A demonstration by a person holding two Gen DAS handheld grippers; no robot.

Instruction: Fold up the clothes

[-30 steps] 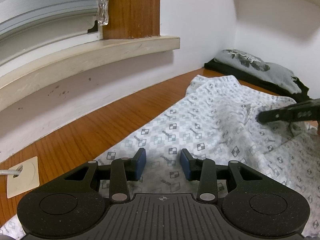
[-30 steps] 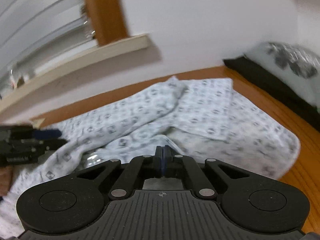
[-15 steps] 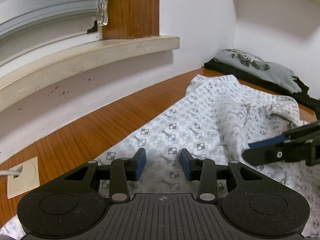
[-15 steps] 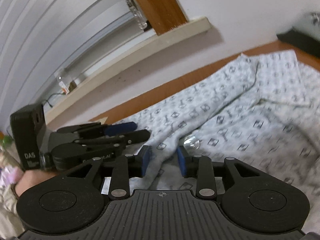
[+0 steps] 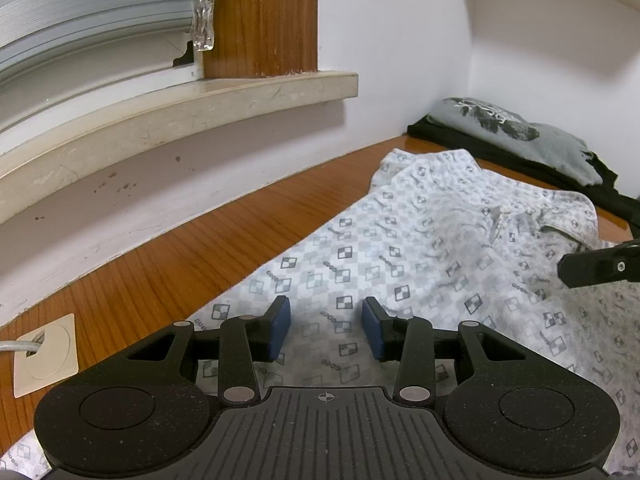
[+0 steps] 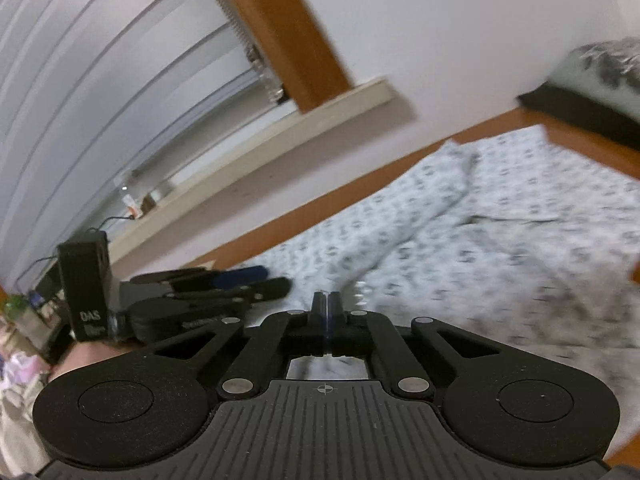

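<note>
right claw point(image 6: 327, 307): reopened, now closed | shirt point(image 5: 420, 248): collar flattened

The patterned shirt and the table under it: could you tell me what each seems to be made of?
The patterned shirt looks like thin woven fabric, matte, given its soft wrinkles and printed checks. The table looks like wood or wood veneer with a slight sheen, given its straight reddish-brown grain lines.

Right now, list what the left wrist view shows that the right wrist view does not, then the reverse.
Only the left wrist view: the wall socket plate and the open left tongs from behind. Only the right wrist view: a black box marked DAS, a person's wrist, clutter at far left, and the right tongs shut. Both: the patterned shirt, wooden table, window sill, folded grey garment.
</note>
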